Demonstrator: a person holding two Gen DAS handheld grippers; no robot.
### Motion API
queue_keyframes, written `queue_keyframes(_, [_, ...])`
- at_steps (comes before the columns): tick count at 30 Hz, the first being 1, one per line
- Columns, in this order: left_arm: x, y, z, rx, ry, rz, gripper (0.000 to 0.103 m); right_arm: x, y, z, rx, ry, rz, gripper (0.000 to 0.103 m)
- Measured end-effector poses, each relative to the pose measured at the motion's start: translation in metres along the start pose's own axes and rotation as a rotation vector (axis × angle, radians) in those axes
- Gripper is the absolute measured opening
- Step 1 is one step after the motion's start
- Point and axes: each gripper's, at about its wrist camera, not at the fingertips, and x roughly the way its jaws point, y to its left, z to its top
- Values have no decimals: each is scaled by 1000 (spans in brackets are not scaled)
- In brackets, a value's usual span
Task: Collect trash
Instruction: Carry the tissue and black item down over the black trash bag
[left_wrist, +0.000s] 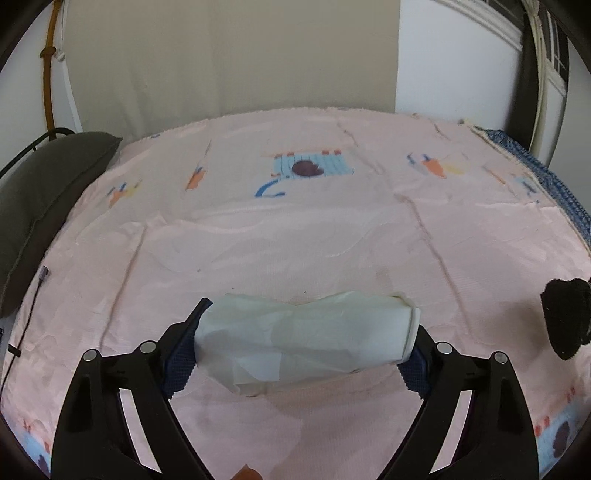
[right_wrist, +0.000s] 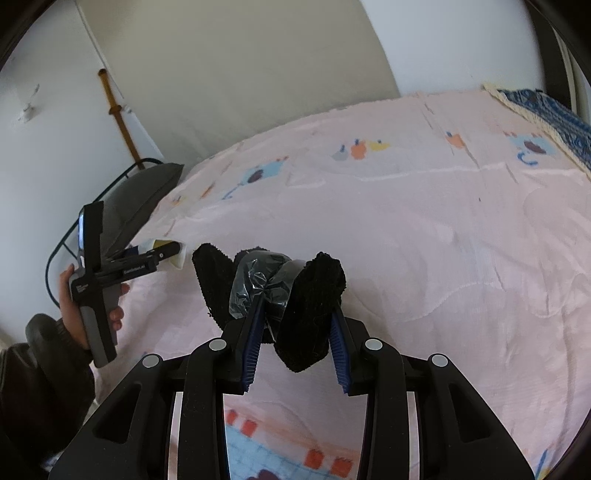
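Observation:
My left gripper (left_wrist: 306, 332) is shut on a crushed white paper cup (left_wrist: 306, 336), held sideways between its blue pads above the pink bedspread (left_wrist: 295, 229). In the right wrist view the left gripper (right_wrist: 162, 254) shows at the left, held by a hand, with the cup's rim (right_wrist: 173, 254) at its tip. My right gripper (right_wrist: 299, 310) is shut on a black fuzzy cloth (right_wrist: 310, 310) bundled with crinkled black plastic wrap (right_wrist: 255, 284). That bundle also shows at the right edge of the left wrist view (left_wrist: 565, 317).
A dark grey pillow (left_wrist: 48, 195) lies at the bed's left edge by a black metal frame. A thin black cable (left_wrist: 29, 314) runs along the left side. A blue patterned blanket (left_wrist: 554, 177) lies at the far right. Walls stand behind the bed.

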Motion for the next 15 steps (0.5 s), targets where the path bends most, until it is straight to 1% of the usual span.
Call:
queue_keyframes(7, [-40, 10, 1, 2, -29, -25, 87, -26, 32, 8, -39, -24, 11, 32])
queue_keyframes(15, [-98, 26, -6, -2, -79, -39, 87, -55, 74, 11, -76, -55, 38, 32])
